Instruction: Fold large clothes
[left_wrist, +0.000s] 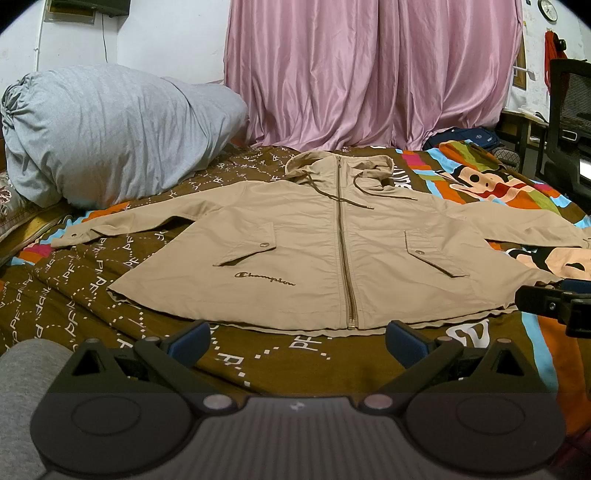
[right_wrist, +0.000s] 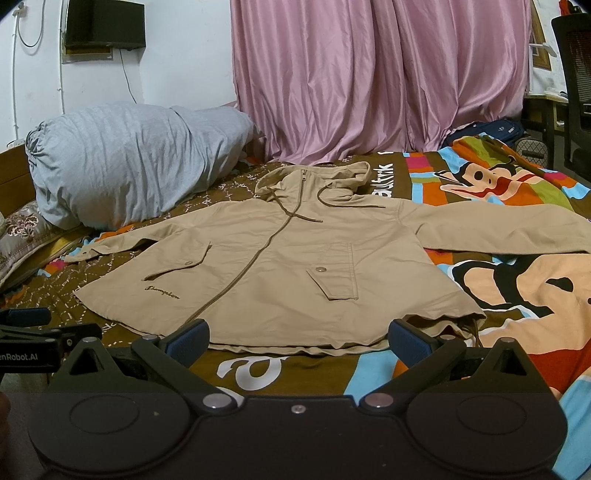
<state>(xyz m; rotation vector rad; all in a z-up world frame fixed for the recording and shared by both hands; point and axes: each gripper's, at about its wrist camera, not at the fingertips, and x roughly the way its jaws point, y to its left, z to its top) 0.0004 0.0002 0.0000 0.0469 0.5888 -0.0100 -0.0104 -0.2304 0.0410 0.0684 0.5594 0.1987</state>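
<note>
One tan hooded jacket (left_wrist: 314, 243) lay flat and face up on the bed (left_wrist: 92, 295), zipped shut, its hem toward the cameras and its hood (left_wrist: 340, 164) toward the pink curtain (left_wrist: 369, 70). Its long axis ran along the zipper (left_wrist: 342, 236), from hem to hood, and both sleeves were spread out sideways, making the garment wider than it was long. The cloth looked like thin woven cotton: light, soft and limp, likely to sag and crease when lifted, with only the zipper and snaps adding stiffness. Good places to grip seemed to be the hem corners, the shoulder seams or a cuff, where doubled fabric would give the pads something to bite.

The left claw (left_wrist: 297, 341) hovered just short of the hem near the zipper's foot, its jaws wide apart and empty. The right claw (right_wrist: 297, 341) hung likewise spread and empty before the hem by the right-hand pocket (right_wrist: 334, 273). A grey bundled duvet (left_wrist: 110, 133) sat well clear to the left.
</note>
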